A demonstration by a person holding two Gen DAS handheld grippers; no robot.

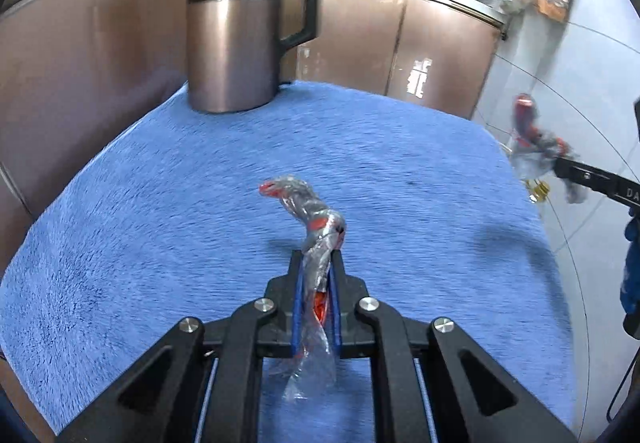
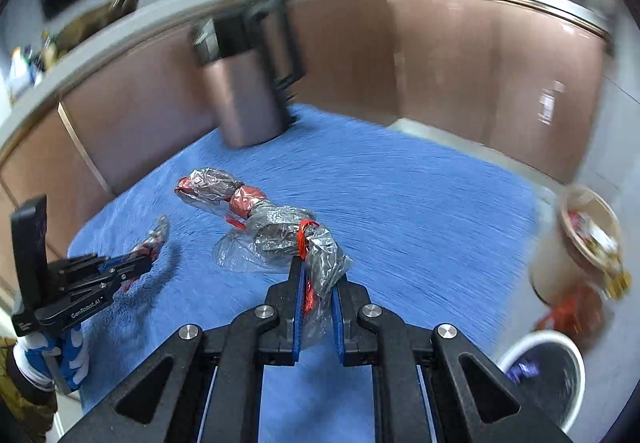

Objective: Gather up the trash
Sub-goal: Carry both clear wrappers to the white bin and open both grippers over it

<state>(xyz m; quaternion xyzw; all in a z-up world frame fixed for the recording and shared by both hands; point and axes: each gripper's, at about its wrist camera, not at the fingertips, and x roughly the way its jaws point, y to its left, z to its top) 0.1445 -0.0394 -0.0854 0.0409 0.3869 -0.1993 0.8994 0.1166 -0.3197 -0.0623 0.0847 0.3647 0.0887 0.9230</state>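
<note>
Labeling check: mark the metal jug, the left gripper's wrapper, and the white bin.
metal jug (image 1: 230, 51), left wrist view, body.
left gripper's wrapper (image 1: 316, 215), left wrist view, twisted middle.
white bin (image 2: 576, 355), right wrist view, rim.

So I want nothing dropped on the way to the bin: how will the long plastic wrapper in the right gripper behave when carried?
Probably floppy: the long plastic wrapper sags in crumpled lumps beyond the right gripper, which pinches only one end. It looks thin and light, so it should swing. The clear film may be slippery; the left gripper holds a similar twisted piece.
</note>
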